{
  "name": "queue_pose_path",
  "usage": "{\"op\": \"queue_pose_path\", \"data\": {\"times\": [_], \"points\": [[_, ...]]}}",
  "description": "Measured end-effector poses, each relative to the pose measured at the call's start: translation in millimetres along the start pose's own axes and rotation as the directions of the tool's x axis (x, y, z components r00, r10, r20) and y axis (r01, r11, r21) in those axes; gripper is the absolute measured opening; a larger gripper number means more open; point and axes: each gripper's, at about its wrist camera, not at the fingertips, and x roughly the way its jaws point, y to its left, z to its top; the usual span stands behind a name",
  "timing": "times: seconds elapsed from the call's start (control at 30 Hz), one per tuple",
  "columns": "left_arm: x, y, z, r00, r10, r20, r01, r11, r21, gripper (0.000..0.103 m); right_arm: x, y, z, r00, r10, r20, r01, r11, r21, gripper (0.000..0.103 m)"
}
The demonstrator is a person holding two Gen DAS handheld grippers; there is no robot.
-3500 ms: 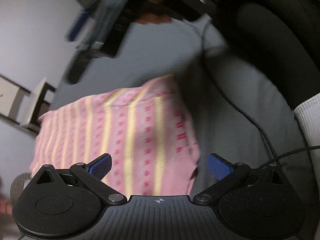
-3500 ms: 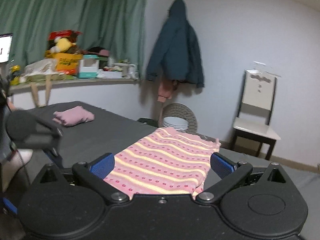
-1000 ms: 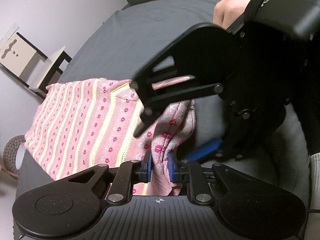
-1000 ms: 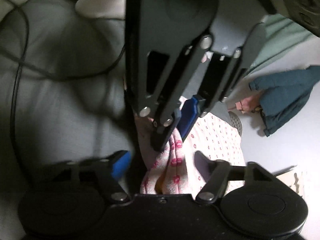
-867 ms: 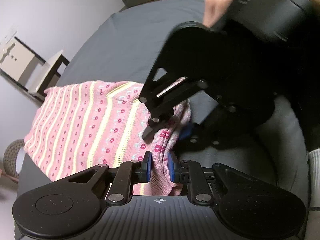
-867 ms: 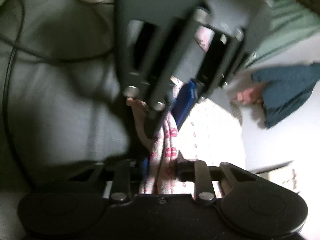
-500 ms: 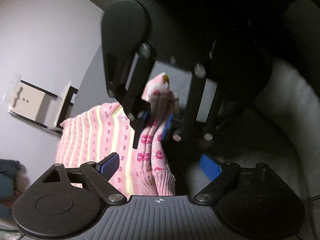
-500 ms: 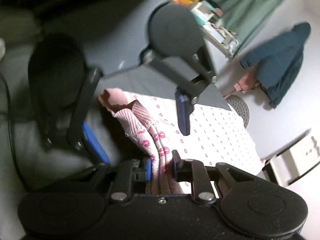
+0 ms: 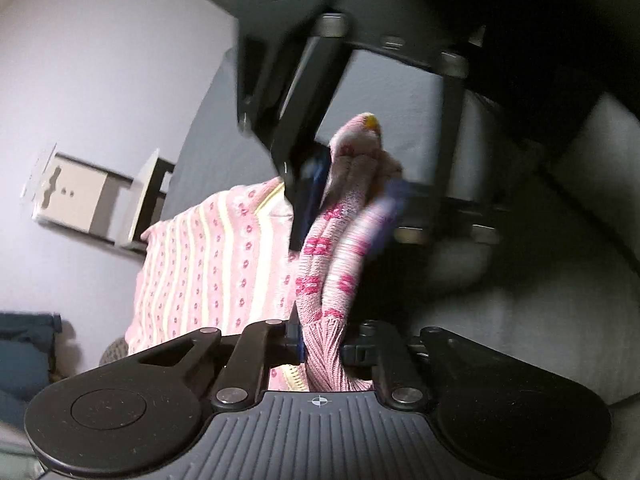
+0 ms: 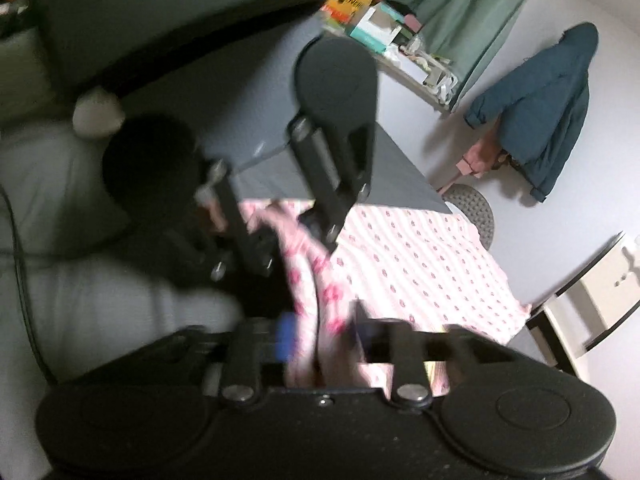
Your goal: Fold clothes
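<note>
Your pink patterned sweater [image 10: 424,264] spread on the dark grey bed [image 10: 256,92], one bunched edge lifted between both tools, your left gripper [image 9: 322,346] clamped on it, right gripper [image 10: 322,334] pinching it too, shelf box lettering blurred, unreadable

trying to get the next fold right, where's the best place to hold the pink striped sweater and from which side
Hold the pink sweater by its bunched near edge, where the left gripper and right gripper are already shut on it, side by side. Come from the near side of the bed: the rest lies flat, spreading away towards the chair, so that raised edge is probably the only graspable ridge.
</note>
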Motion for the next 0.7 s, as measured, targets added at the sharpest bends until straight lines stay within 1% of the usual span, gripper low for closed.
{"op": "queue_pose_path", "data": {"times": [0.03, 0.1, 0.13, 0.17, 0.23, 0.27, 0.3, 0.33, 0.37, 0.43, 0.47, 0.53, 0.6, 0.7], "points": [[-0.9, 2.7, -0.3, 1.000, 0.005, 0.002, -0.005, 1.000, -0.015, 0.013, 2.8, 5.9, -0.3, 1.000, -0.023, -0.006, 0.023, 0.999, -0.035, 0.072], [-4.1, 7.4, -1.0, 1.000, 0.015, 0.006, -0.014, 0.999, -0.043, 0.013, 11.9, 18.8, -0.7, 0.998, -0.061, -0.034, 0.057, 0.992, -0.114, 0.074], [-6.5, 9.5, -1.6, 1.000, 0.019, 0.010, -0.019, 0.998, -0.054, 0.013, 17.8, 24.7, -1.3, 0.995, -0.094, -0.038, 0.087, 0.984, -0.153, 0.076], [-8.7, 11.5, -2.0, 1.000, 0.024, 0.017, -0.023, 0.998, -0.065, 0.013, 23.6, 30.3, -2.3, 0.990, -0.134, -0.037, 0.125, 0.972, -0.198, 0.078], [-12.0, 14.2, -2.8, 0.999, 0.030, 0.023, -0.029, 0.997, -0.073, 0.013, 34.2, 39.7, -3.3, 0.978, -0.207, -0.029, 0.191, 0.940, -0.284, 0.077], [-8.1, 16.9, -2.7, 0.999, 0.031, 0.026, -0.028, 0.997, -0.076, 0.013, 37.9, 41.0, -3.7, 0.972, -0.232, -0.025, 0.214, 0.927, -0.307, 0.072], [-9.8, 14.9, -3.8, 0.999, 0.029, 0.028, -0.027, 0.997, -0.072, 0.013, 39.4, 38.6, -2.5, 0.972, -0.231, -0.039, 0.209, 0.932, -0.295, 0.053], [-14.8, 10.6, -5.6, 0.999, 0.026, 0.028, -0.024, 0.998, -0.065, 0.013, 40.8, 36.0, -1.2, 0.972, -0.228, -0.054, 0.204, 0.938, -0.281, 0.035], [-6.6, 13.5, -5.9, 0.999, 0.023, 0.034, -0.022, 0.998, -0.052, 0.013, 40.9, 31.1, 1.1, 0.974, -0.212, -0.076, 0.188, 0.951, -0.247, 0.026], [-5.9, 6.6, -8.1, 0.998, 0.026, 0.049, -0.027, 1.000, 0.012, 0.013, 34.8, 24.4, 5.0, 0.983, -0.168, -0.077, 0.150, 0.969, -0.198, 0.024], [-17.8, -1.1, -10.5, 0.998, 0.024, 0.059, -0.026, 0.999, 0.041, 0.013, 32.3, 26.1, 6.9, 0.983, -0.168, -0.080, 0.147, 0.965, -0.219, 0.023], [-27.2, -7.8, -9.1, 0.997, 0.007, 0.077, -0.013, 0.996, 0.083, 0.013, 27.3, 29.6, 10.7, 0.982, -0.169, -0.084, 0.142, 0.955, -0.260, 0.022], [-36.3, -10.2, -7.7, 0.996, -0.008, 0.091, -0.001, 0.995, 0.098, 0.013, 23.7, 36.6, 15.0, 0.981, -0.170, -0.089, 0.136, 0.944, -0.302, 0.021], [-51.1, -4.9, -8.5, 0.992, -0.035, 0.118, 0.024, 0.995, 0.092, 0.013, 11.8, 46.8, 20.9, 0.986, -0.150, -0.079, 0.117, 0.941, -0.318, 0.020]]}}
